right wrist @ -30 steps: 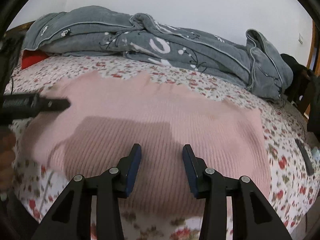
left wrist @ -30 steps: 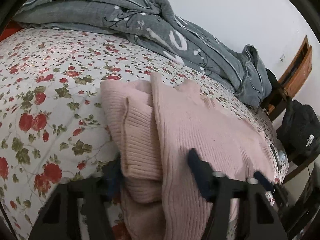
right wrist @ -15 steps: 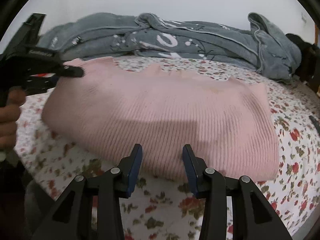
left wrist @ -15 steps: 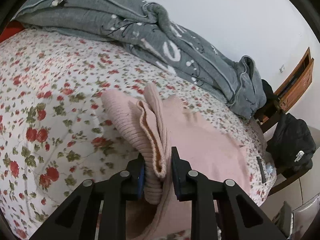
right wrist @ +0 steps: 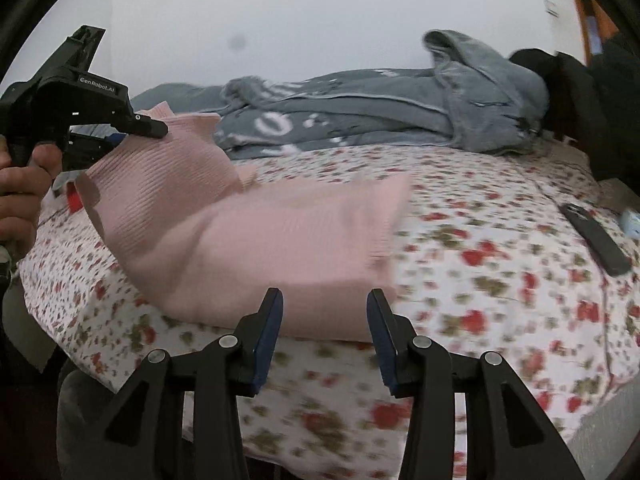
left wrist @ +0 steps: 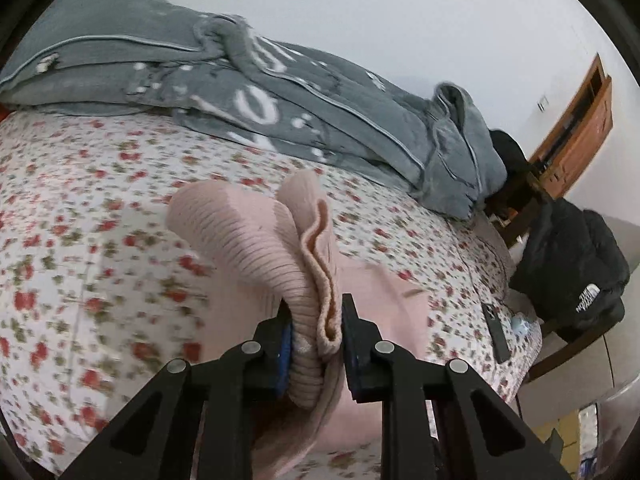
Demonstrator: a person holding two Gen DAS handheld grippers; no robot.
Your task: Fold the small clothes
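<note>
My left tool [left wrist: 314, 328], its jaws lately closing, grips the pink sweater's [right wrist: 288, 240] bunched edge, raised off the floral bed [right wrist: 500, 280]. My right tool [right wrist: 324, 320] stands open and empty just before the sweater's near edge.

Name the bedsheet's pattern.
Small red flowers with green leaves on white bedsheet; right wrist view shows it best.

Home bedroom: bed with floral sheet [left wrist: 100, 208], grey blanket [left wrist: 280, 92], wooden cabinet [left wrist: 580, 120].
</note>
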